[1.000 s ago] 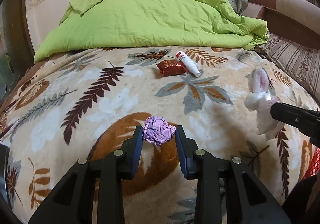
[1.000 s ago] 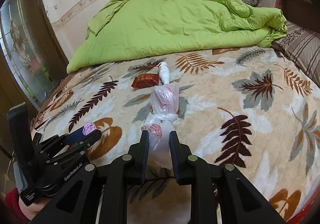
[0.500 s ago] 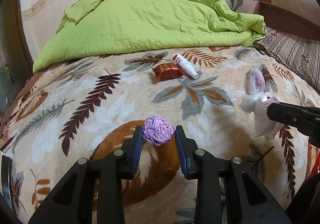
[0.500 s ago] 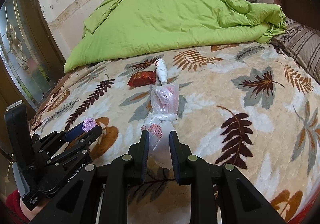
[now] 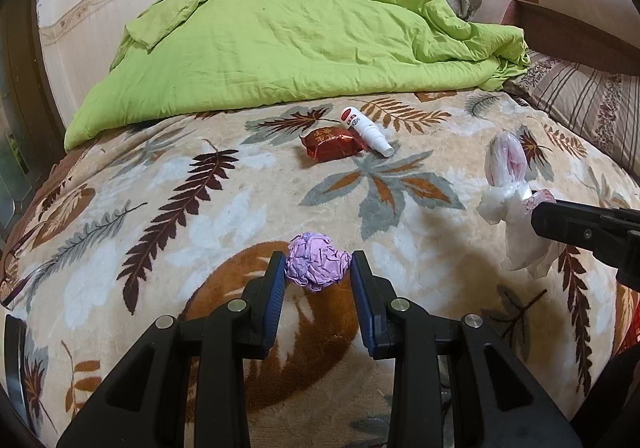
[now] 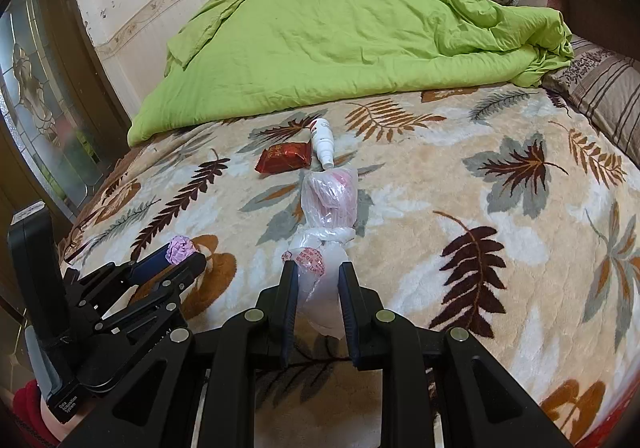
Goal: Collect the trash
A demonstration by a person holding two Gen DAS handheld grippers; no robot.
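Both grippers are lifting a little off the leaf-patterned blanket [image 5: 120, 184] compared with a second ago, each keeping its load. Between its blue-padded fingers the left gripper [image 5: 318, 268] is pinching the crumpled purple paper ball [image 5: 316, 260], the pads touching it on both sides and the ball sticking out past the tips. Closed to a narrow gap, the right gripper [image 6: 318, 280] is clamping the loose tail of the knotted plastic bag [image 6: 328, 204].

That bag is lying stretched away from the gripper on the bed, its far bulge holding something pink and white that is too blurred through the film to name. A patch of red print is showing near the knot.

Farther up the blanket, the red foil wrapper [image 5: 334, 144] and the white tube [image 5: 366, 126] are lying just beside each other, apparently touching, near the edge of the green duvet [image 5: 300, 36].

In the right wrist view the left gripper [image 6: 182, 254] is appearing at the lower left, with a bit of red sleeve [image 6: 24, 408] at the frame's edge. Something red at the left view's right edge is being cut off and cannot be identified.
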